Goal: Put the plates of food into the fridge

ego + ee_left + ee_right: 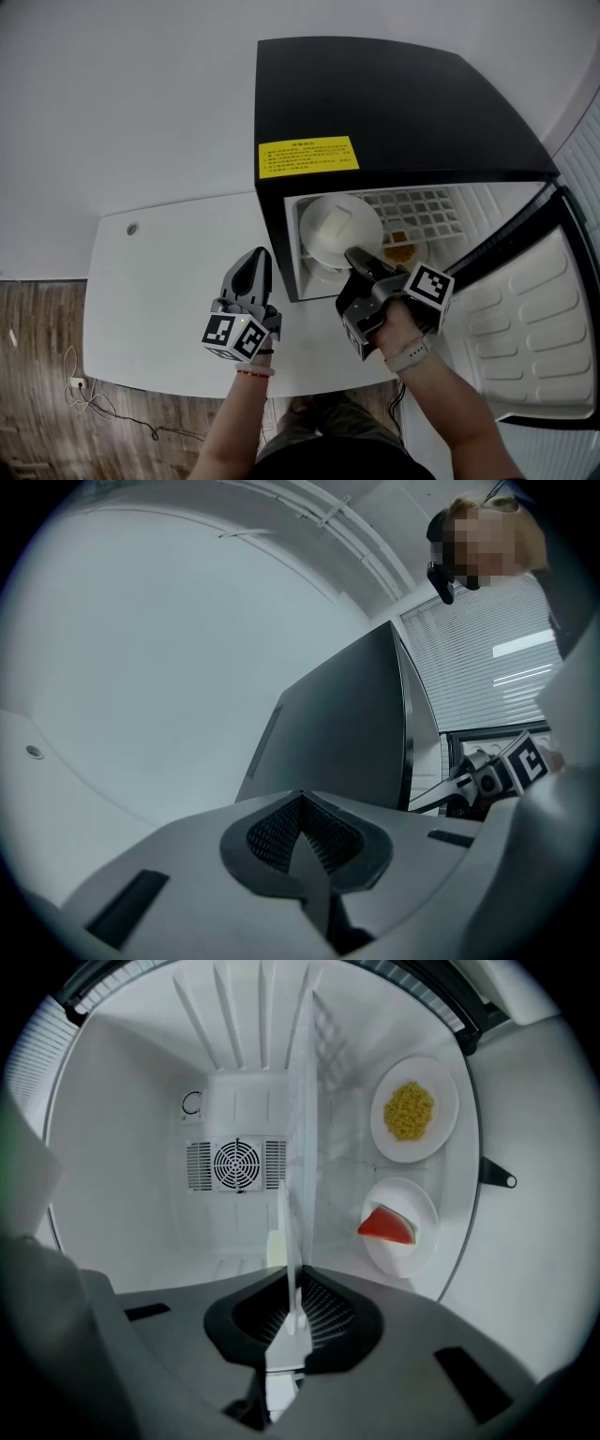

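One white plate [317, 246] of pale food, stiff, breakable and probably slick, is gripped by its rim in the right hand-held gripper [357, 256] at the mouth of the open fridge [403, 103], while the left hand-held gripper [255, 261] is closed on nothing.

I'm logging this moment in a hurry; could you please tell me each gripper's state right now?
Left gripper: closed, holding nothing.
Right gripper: closed on the rim of a white plate of food.
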`<state>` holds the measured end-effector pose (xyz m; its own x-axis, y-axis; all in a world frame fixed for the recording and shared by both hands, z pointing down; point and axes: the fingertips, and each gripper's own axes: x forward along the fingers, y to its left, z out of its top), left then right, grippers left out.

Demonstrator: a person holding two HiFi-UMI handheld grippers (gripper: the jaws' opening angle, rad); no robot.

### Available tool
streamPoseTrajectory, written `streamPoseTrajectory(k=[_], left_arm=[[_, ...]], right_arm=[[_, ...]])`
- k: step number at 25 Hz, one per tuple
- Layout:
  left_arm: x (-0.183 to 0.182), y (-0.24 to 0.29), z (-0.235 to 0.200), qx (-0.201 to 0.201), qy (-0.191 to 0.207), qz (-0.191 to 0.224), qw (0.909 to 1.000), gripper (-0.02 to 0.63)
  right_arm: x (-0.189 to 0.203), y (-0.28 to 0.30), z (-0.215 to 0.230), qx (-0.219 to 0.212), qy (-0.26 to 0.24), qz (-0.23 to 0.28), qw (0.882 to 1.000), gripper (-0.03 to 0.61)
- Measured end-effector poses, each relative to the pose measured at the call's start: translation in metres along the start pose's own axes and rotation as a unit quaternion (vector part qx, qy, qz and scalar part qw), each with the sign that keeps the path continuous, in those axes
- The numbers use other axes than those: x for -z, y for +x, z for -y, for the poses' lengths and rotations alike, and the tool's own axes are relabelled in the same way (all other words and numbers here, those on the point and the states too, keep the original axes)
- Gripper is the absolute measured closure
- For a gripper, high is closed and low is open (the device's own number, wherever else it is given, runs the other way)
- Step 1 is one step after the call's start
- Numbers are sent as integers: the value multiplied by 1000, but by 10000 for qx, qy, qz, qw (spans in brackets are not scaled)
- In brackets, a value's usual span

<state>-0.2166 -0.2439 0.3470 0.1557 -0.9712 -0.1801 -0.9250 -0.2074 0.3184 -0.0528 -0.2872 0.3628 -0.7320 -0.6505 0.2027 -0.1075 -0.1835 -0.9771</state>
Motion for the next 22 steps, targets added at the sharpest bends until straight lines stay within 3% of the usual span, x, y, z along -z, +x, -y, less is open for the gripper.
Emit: streamPoseTrajectory(k=[8,10,15,22], left_arm=[[0,-6,1,-26,4,-11,10000,607],[0,-7,3,-19,-1,-20,10000,607],[-1,-10,7,42,13,-41,10000,607],[-2,-21,10,51,16,-68,10000,607]], right_arm=[[1,-2,-6,-311,-474,13,9984,554],[2,-4,-8,-411,-565,7,9976,501],[4,-10,-10,-547,-829,45,9950,443],[15,-26,-7,-627,-1091,6,9920,414]])
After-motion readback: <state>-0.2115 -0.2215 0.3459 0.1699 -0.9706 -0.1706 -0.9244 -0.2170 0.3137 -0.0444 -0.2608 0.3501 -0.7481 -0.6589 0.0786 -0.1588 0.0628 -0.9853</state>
